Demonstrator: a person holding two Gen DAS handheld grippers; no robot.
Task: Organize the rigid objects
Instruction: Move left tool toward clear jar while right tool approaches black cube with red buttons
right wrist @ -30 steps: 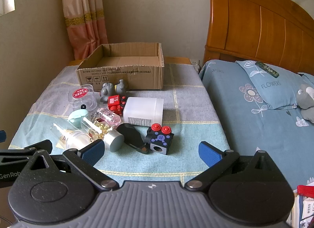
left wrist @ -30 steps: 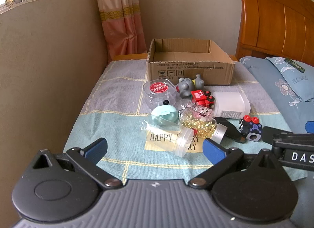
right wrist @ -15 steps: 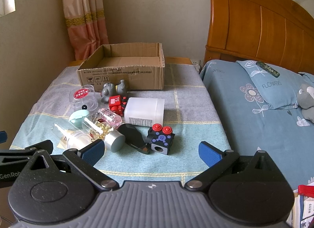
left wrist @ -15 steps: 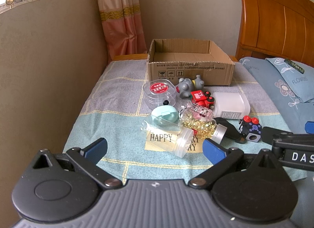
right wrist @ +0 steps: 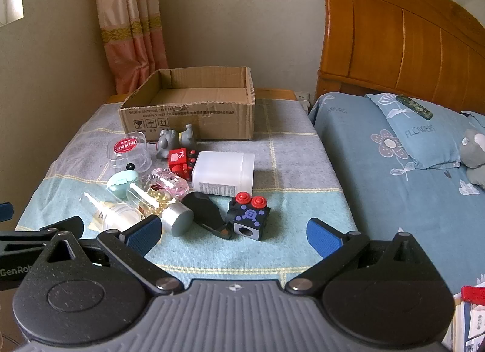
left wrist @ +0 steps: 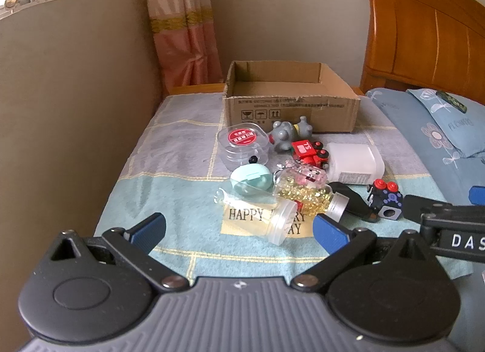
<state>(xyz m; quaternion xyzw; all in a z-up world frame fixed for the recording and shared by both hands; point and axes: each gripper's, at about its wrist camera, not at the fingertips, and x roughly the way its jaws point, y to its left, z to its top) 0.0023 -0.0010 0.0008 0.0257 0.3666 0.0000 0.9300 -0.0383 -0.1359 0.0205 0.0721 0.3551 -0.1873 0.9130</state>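
Note:
An open, empty cardboard box point(left wrist: 291, 106) point(right wrist: 194, 115) stands at the back of the cloth-covered table. In front of it lies a heap: a clear round case with a red label point(left wrist: 244, 146) point(right wrist: 128, 153), a grey figurine point(left wrist: 285, 135) point(right wrist: 169, 141), a red toy truck point(left wrist: 309, 152) point(right wrist: 180, 159), a white jar point(left wrist: 354, 164) point(right wrist: 224, 173), a mint case point(left wrist: 250, 180), a bottle of yellow capsules point(left wrist: 306, 197) point(right wrist: 163, 203), a clear bottle point(left wrist: 260, 215), a black piece point(right wrist: 206, 214) and a black cube with red buttons point(left wrist: 385, 203) point(right wrist: 248, 215). My left gripper point(left wrist: 239, 232) and right gripper point(right wrist: 232, 230) are open and empty, short of the heap.
A wall runs along the table's left side, with a curtain point(left wrist: 185, 28) behind. A bed with a blue pillow point(right wrist: 415, 131) and a wooden headboard point(right wrist: 403, 40) lies to the right. A "HAPPY" card point(left wrist: 245, 215) lies under the clear bottle.
The right gripper has edged slightly forward toward the heap. The left gripper has barely moved. No object has shifted.

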